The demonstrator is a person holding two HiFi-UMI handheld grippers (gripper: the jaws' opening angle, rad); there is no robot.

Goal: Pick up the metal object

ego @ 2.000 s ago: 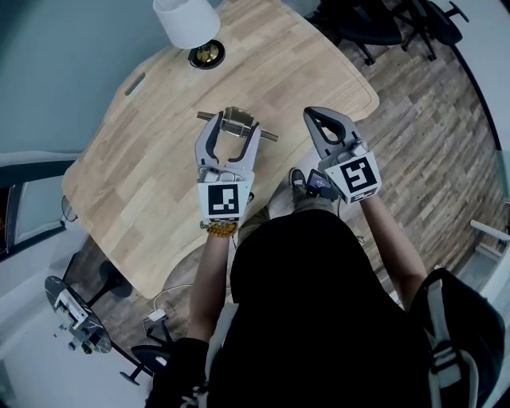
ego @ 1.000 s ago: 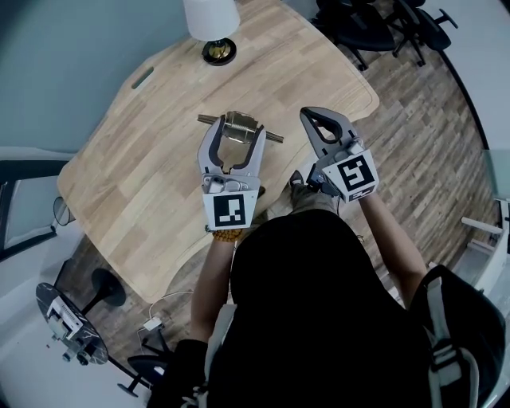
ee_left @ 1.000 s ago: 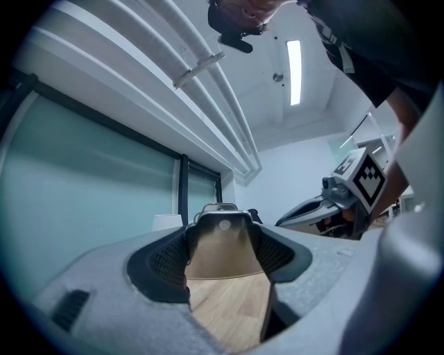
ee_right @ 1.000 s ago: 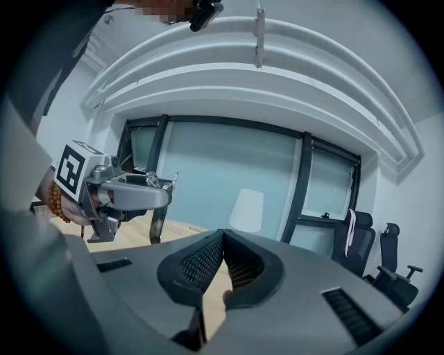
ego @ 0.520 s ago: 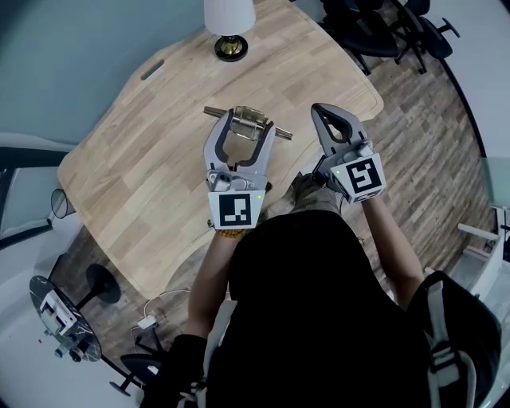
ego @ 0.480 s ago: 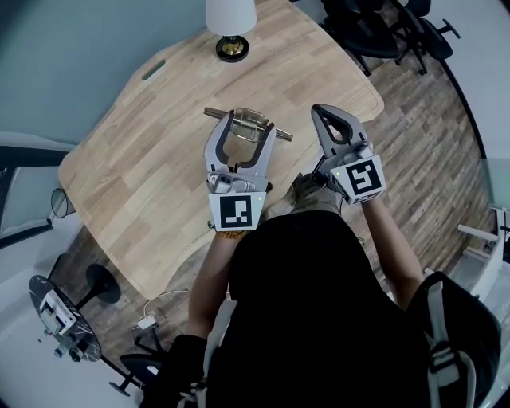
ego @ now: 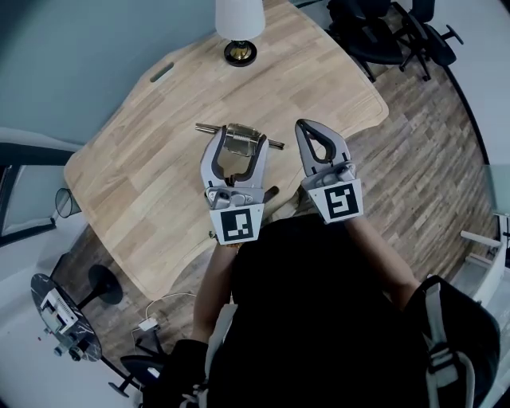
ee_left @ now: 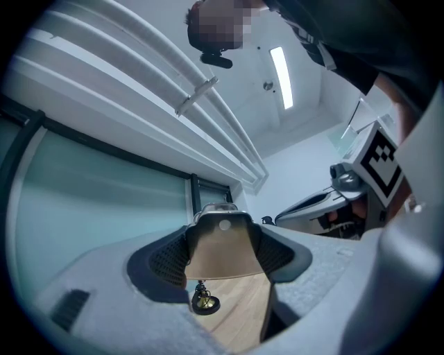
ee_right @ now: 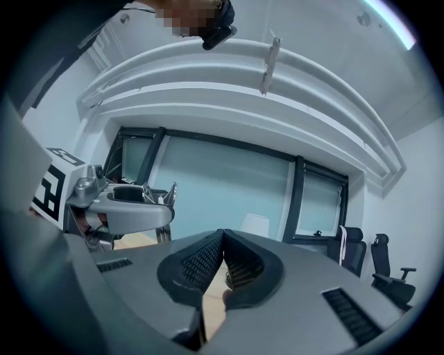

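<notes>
Left claw upturned, clamping metal object (aloft)

One wooden table, one metal object, one white-shaded lamp, two handheld grippers, a left gripper and a right gripper, two black office chairs, one person.

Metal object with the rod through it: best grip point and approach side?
Judging by its shape, grip the boxy middle of the metal object, pads on its two flat side walls, coming from the person's edge of the table. The thin rod offers little pad surface. The left gripper clamps it this way.
</notes>
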